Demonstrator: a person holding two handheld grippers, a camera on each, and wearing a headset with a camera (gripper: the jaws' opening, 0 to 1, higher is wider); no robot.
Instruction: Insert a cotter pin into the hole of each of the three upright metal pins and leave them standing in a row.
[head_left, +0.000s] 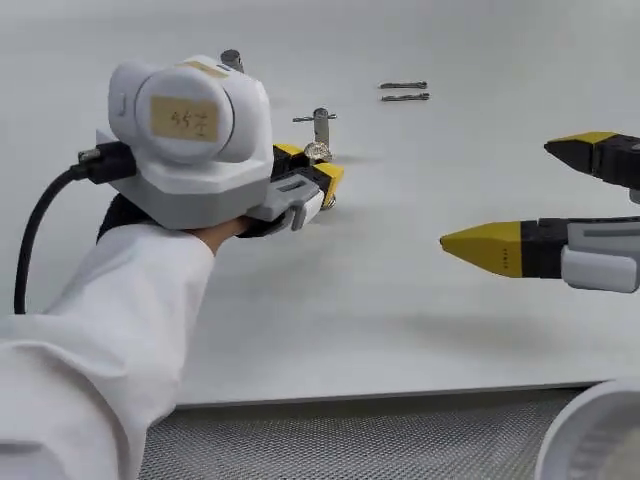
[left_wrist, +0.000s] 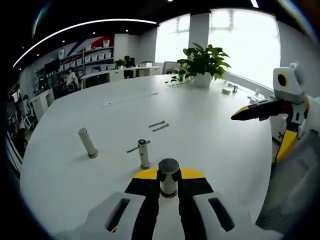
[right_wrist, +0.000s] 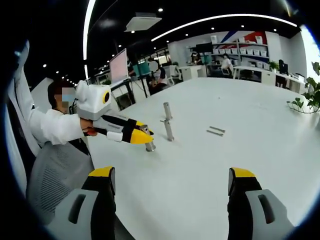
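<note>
Three upright metal pins stand on the white table (head_left: 420, 330). My left gripper (head_left: 315, 165) is shut on the nearest pin (head_left: 318, 152), whose round top shows between the yellow jaws (left_wrist: 169, 182). Behind it the middle pin (head_left: 321, 122) (left_wrist: 144, 152) has a cotter pin through its hole. The far pin (head_left: 231, 60) (left_wrist: 87, 142) stands bare. Two loose cotter pins (head_left: 404, 91) (left_wrist: 158, 125) lie side by side further back. My right gripper (head_left: 497, 194) (right_wrist: 172, 172) hovers open to the right, holding nothing, its jaws spread wide.
The table's front edge (head_left: 400, 392) runs close to me, with a grey mesh chair (head_left: 350, 440) below it. A potted plant (left_wrist: 202, 65) stands at the far end of the table, and a long thin strip (left_wrist: 130, 99) lies beyond the cotter pins.
</note>
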